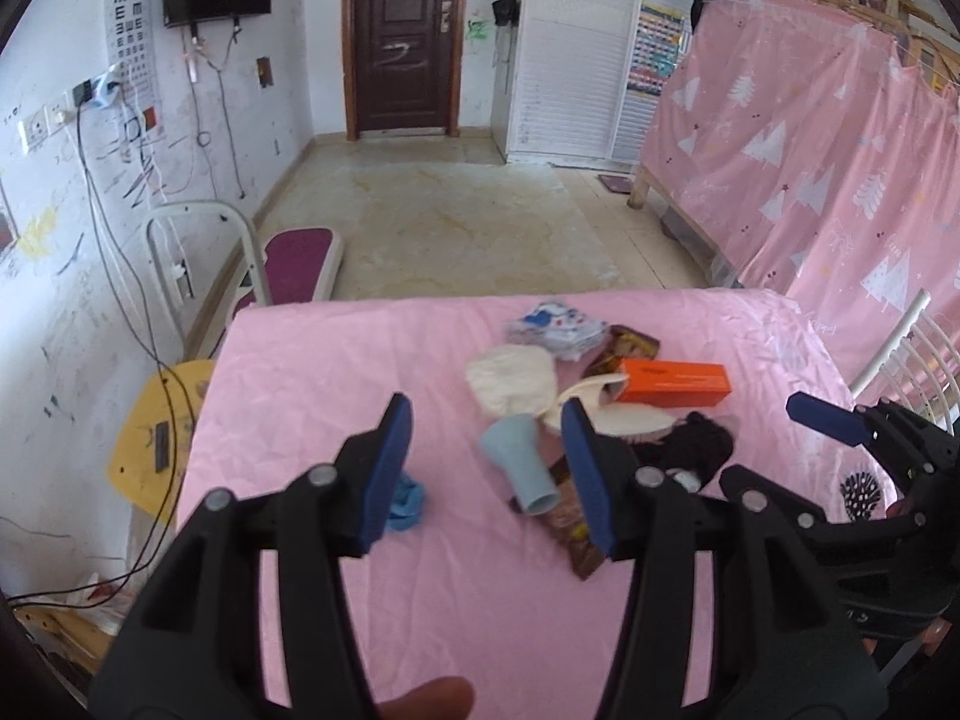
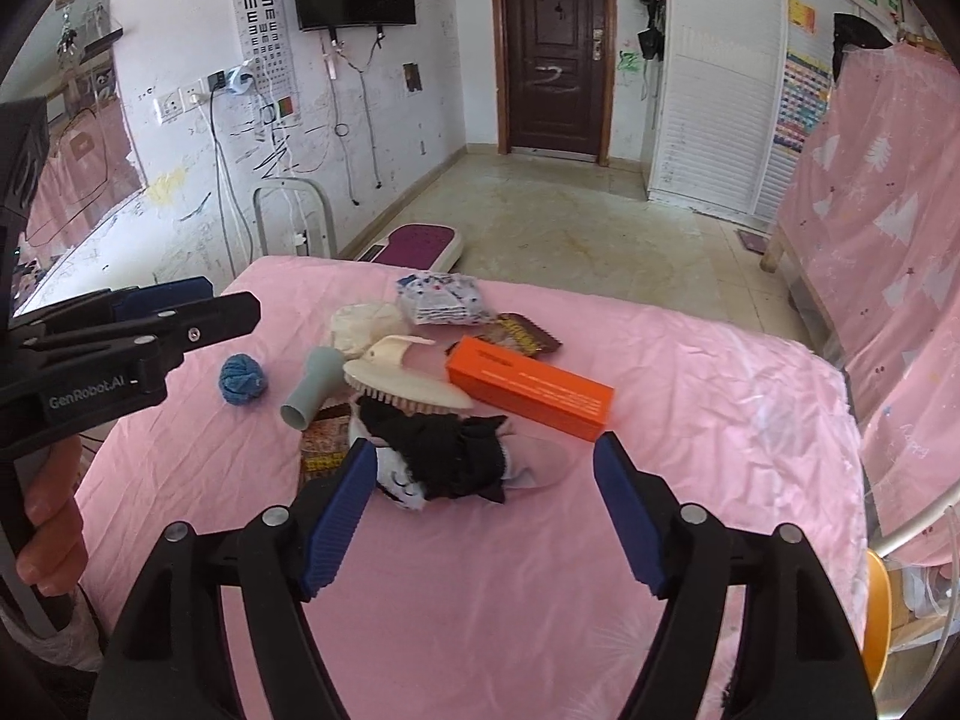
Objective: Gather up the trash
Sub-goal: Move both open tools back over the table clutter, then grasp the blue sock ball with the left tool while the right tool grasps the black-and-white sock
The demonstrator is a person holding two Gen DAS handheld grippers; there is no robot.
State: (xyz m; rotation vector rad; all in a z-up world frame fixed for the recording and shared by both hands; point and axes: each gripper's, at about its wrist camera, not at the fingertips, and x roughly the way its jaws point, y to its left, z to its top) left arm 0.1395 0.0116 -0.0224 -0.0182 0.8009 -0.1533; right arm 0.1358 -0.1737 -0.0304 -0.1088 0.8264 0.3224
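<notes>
A heap of litter lies on the pink-covered table (image 1: 336,372): an orange box (image 1: 678,381), a white brush (image 1: 606,414), a grey-blue tube (image 1: 519,462), a white wad (image 1: 510,378), a blue-white packet (image 1: 555,324), brown wrappers (image 1: 576,528), a black cloth (image 1: 690,444) and a blue wad (image 1: 405,498). My left gripper (image 1: 486,402) hovers open short of the tube, holding nothing. My right gripper (image 2: 485,441) is open just before the black cloth (image 2: 450,450), with the orange box (image 2: 528,390) beyond. Each gripper also shows in the other's view: the left gripper (image 2: 228,300), the right gripper (image 1: 828,420).
A yellow stool (image 1: 156,438) and a white chair frame (image 1: 198,240) stand left of the table, with a purple floor scale (image 1: 300,258) behind. Pink curtains (image 1: 810,180) and a white rack (image 1: 900,348) close off the right. A hand (image 2: 48,516) grips the left tool.
</notes>
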